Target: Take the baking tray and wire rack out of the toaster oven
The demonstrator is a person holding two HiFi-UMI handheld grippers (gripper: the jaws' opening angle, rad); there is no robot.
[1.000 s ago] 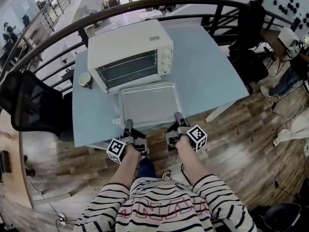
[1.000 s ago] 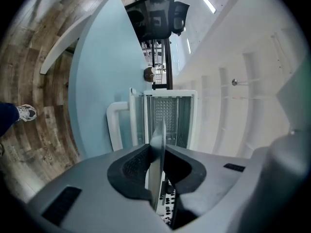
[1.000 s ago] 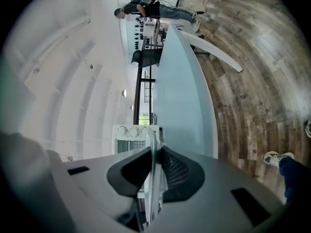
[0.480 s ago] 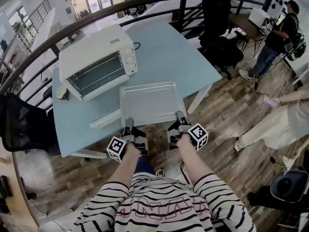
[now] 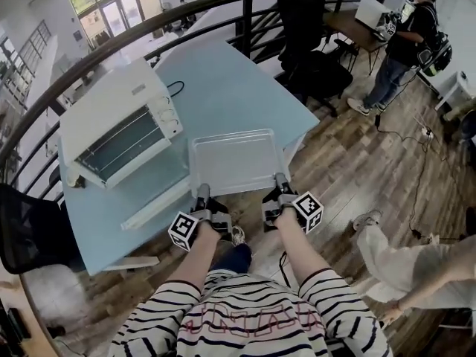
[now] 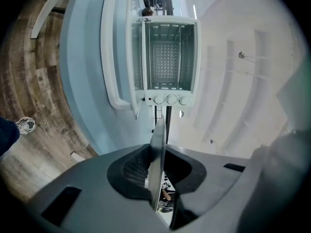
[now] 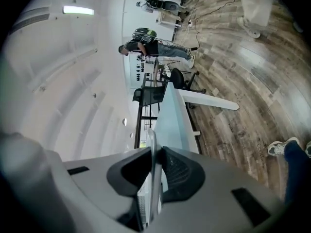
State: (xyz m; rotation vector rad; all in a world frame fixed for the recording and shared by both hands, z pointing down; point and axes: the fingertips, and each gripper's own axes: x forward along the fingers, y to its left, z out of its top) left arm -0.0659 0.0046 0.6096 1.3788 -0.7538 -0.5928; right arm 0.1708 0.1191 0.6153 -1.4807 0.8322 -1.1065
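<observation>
The silver baking tray (image 5: 236, 162) hangs level over the right part of the blue table (image 5: 230, 80), clear of the white toaster oven (image 5: 119, 129). My left gripper (image 5: 201, 193) is shut on the tray's near rim at its left, and my right gripper (image 5: 280, 181) is shut on that rim at its right. In the left gripper view the tray's thin edge (image 6: 158, 144) runs between the pads, with the oven (image 6: 170, 57) beyond and the wire rack (image 6: 166, 64) inside its cavity. The right gripper view shows the tray edge (image 7: 152, 169) clamped the same way.
The oven door (image 5: 152, 199) hangs open toward the table's front edge. A black railing (image 5: 186, 17) curves behind the table. Black chairs (image 5: 316, 65) stand at the back right, and another chair (image 5: 30, 229) at the left. A person (image 5: 405, 32) stands far right on the wooden floor.
Both grippers have carried the tray to the right, away from the oven mouth. The oven now lies further left in the head view.
</observation>
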